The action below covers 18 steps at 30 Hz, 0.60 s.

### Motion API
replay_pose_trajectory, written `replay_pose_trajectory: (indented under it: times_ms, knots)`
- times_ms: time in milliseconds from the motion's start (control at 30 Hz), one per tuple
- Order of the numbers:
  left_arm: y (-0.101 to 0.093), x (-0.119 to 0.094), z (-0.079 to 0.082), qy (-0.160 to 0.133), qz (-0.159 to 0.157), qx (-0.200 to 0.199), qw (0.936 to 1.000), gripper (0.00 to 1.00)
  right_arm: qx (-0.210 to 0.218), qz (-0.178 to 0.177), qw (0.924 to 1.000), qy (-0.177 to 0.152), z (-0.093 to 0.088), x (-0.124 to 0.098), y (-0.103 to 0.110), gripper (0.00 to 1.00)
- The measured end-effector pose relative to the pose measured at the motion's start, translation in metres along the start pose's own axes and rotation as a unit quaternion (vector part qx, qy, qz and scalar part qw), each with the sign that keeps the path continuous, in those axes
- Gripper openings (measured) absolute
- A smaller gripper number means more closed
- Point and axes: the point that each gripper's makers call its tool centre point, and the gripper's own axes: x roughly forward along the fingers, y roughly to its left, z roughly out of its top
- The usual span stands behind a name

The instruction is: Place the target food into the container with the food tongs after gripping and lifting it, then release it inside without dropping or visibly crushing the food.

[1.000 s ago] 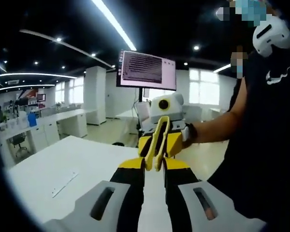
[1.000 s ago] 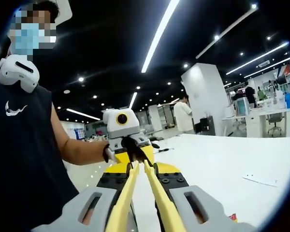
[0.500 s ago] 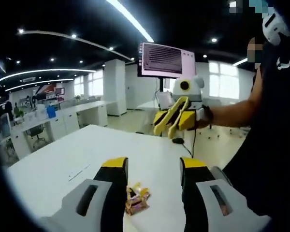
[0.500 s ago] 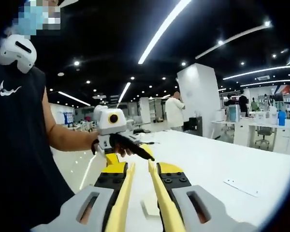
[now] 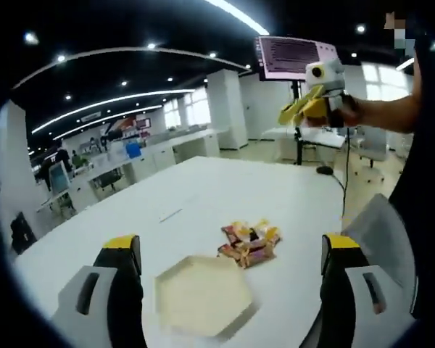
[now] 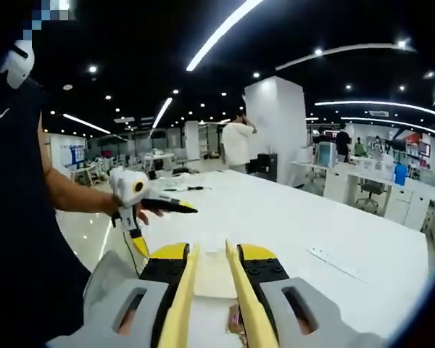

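The left gripper (image 5: 225, 290) hangs above the white table (image 5: 217, 188) with its jaws spread wide and nothing between them. Below and between them lies a pale six-sided tray (image 5: 203, 293), the container, and just beside its far corner sits a small heap of wrapped snacks (image 5: 249, 243), the food to be moved.

The right gripper (image 6: 210, 290) clamps a pair of yellow tongs (image 6: 239, 304), whose two arms run forward close together with a narrow gap between the tips and no food in them. In the left gripper view this gripper is held high and well away from the table, with the tongs pointing out from it.

The task seems to be at its start: the food lies untouched and the tray is bare. The next move calls for bringing the tongs down to the heap and closing gently on one piece, since the wrappers look light and easy to crush.

The table around the heap is mostly free; a thin strip (image 5: 170, 214) lies well apart. A screen on a stand (image 5: 296, 58) rises beyond the far edge, and a person in a white shirt (image 6: 237, 141) stands in the office beyond. Nothing blocks the way.
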Motion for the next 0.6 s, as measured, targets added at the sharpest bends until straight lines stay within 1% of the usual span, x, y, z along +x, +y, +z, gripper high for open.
replay_pose_trajectory:
  times_ms: [33, 67, 100, 133, 200, 233, 267, 300, 333, 367, 400, 433, 500, 600]
  knots:
    - [-0.009, 0.002, -0.008, -0.018, -0.006, -0.007, 0.9998, 0.99, 0.0, -0.002, 1.0, 0.0, -0.001, 0.0, -0.001, 0.24]
    - [-0.013, 0.0, -0.016, -0.02, -0.008, -0.009, 0.9997, 0.99, -0.004, -0.004, 1.0, 0.004, -0.005, 0.0, -0.003, 0.24]
    - [-0.016, -0.002, -0.03, -0.011, -0.001, -0.015, 0.9998, 0.99, -0.02, -0.01, 0.9997, 0.009, -0.007, 0.0, -0.006, 0.24]
    - [-0.017, -0.003, -0.034, -0.007, 0.002, -0.018, 0.9998, 0.99, -0.037, -0.014, 0.999, 0.023, -0.014, -0.001, -0.008, 0.23]
    - [-0.022, -0.008, -0.055, -0.006, 0.019, -0.046, 0.9987, 0.99, -0.048, -0.012, 0.9981, 0.038, -0.021, 0.0, -0.008, 0.23]
    - [-0.025, -0.01, -0.061, -0.008, 0.021, -0.067, 0.9975, 0.99, -0.041, -0.011, 0.9983, 0.04, -0.024, 0.0, -0.007, 0.23]
    - [-0.032, -0.012, -0.069, -0.01, 0.017, -0.089, 0.9959, 0.99, -0.038, -0.009, 0.9983, 0.043, -0.027, 0.0, -0.007, 0.23]
    - [-0.038, -0.014, -0.08, 0.003, 0.012, -0.099, 0.995, 0.99, -0.041, -0.015, 0.9977, 0.052, -0.032, 0.0, -0.01, 0.24]
    - [-0.042, -0.015, -0.095, 0.024, 0.018, -0.108, 0.9937, 0.99, -0.04, -0.02, 0.9974, 0.057, -0.034, -0.001, -0.012, 0.24]
    - [-0.043, -0.017, -0.1, 0.026, 0.027, -0.105, 0.9938, 0.98, -0.043, -0.042, 0.9956, 0.072, -0.041, -0.002, -0.02, 0.24]
    - [-0.048, -0.018, -0.102, 0.013, 0.028, -0.103, 0.9942, 0.98, -0.053, -0.049, 0.9943, 0.078, -0.045, -0.002, -0.022, 0.24]
    - [-0.05, -0.018, -0.103, 0.01, 0.03, -0.114, 0.993, 0.99, -0.045, -0.041, 0.9952, 0.077, -0.048, 0.0, -0.02, 0.24]
    - [-0.055, -0.017, -0.108, 0.011, 0.031, -0.122, 0.992, 0.99, -0.039, -0.041, 0.9955, 0.076, -0.052, 0.001, -0.021, 0.25]
    - [-0.058, -0.013, -0.108, 0.011, 0.036, -0.124, 0.9915, 0.99, -0.046, -0.041, 0.9939, 0.091, -0.063, 0.002, -0.025, 0.25]
